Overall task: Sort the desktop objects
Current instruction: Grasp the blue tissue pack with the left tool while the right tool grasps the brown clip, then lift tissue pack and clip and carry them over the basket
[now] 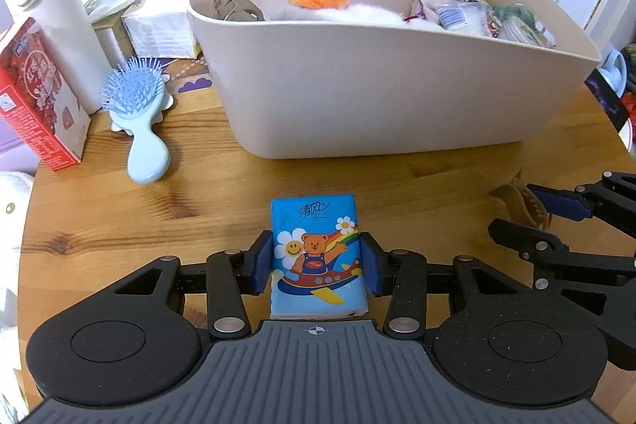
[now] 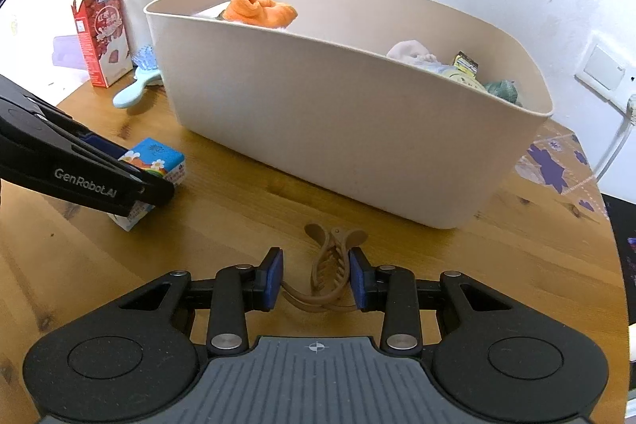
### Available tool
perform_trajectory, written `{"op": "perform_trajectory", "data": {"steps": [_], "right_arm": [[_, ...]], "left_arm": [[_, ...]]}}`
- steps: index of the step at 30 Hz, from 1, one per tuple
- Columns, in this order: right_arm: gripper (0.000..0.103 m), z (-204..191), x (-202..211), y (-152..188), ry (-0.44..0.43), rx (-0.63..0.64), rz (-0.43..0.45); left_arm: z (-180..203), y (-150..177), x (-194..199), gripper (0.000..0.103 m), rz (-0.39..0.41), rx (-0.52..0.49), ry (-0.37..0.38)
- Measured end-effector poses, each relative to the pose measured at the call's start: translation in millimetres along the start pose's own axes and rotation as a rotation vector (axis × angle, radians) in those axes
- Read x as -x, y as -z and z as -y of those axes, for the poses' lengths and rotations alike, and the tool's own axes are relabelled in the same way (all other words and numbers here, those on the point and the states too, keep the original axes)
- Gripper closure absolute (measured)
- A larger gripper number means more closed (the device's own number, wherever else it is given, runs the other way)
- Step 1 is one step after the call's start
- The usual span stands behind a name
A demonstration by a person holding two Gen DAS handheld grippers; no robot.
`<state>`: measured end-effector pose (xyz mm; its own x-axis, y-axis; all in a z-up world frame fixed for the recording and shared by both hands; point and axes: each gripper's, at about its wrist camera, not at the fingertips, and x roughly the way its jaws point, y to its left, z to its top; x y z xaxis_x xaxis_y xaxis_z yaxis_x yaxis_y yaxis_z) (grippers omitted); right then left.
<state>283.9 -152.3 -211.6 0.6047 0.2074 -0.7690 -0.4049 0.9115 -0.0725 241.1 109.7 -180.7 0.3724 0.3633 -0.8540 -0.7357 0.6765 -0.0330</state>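
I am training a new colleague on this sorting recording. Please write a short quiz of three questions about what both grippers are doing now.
1. True or false: the left gripper is shut on the tissue pack.
2. What does the right gripper hold? A) blue hairbrush B) brown hair claw clip C) red carton
3. Name the blue item lying on the table to the left of the beige bin.

Key
1. True.
2. B, the hair claw clip.
3. The hairbrush.
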Motion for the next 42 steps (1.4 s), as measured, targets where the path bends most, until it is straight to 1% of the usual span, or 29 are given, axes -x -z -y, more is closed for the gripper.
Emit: {"op": "perform_trajectory", "data": {"steps": [7, 11, 25, 30, 34, 42], "right_arm": [[0.070, -2, 23, 0, 0.018, 0.008, 0.015], [0.070, -3, 37, 1, 0.020, 0.016, 0.027], [0.070, -7, 88, -9, 0.021, 0.049, 0.091], [0.070, -4, 104, -14, 0.032, 0.053, 0.121], [0.070, 1, 115, -20, 0.040, 0.060, 0.147], [0.070, 12, 135, -34, 0.061, 0.079, 0.201]], "left_arm": [[-3, 0, 7, 0.057, 0.015, 0.001, 0.007], [-1, 5, 20, 0.057, 0.027, -0.008, 0.018], [1, 9, 62, 0.057, 0.085, -0.034, 0.048], [0, 5, 79, 0.057, 0.119, -0.044, 0.055], [-2, -2, 92, 0.057, 0.146, -0.030, 0.060], [3, -16, 116, 0.057, 0.211, -0.041, 0.060]]}}
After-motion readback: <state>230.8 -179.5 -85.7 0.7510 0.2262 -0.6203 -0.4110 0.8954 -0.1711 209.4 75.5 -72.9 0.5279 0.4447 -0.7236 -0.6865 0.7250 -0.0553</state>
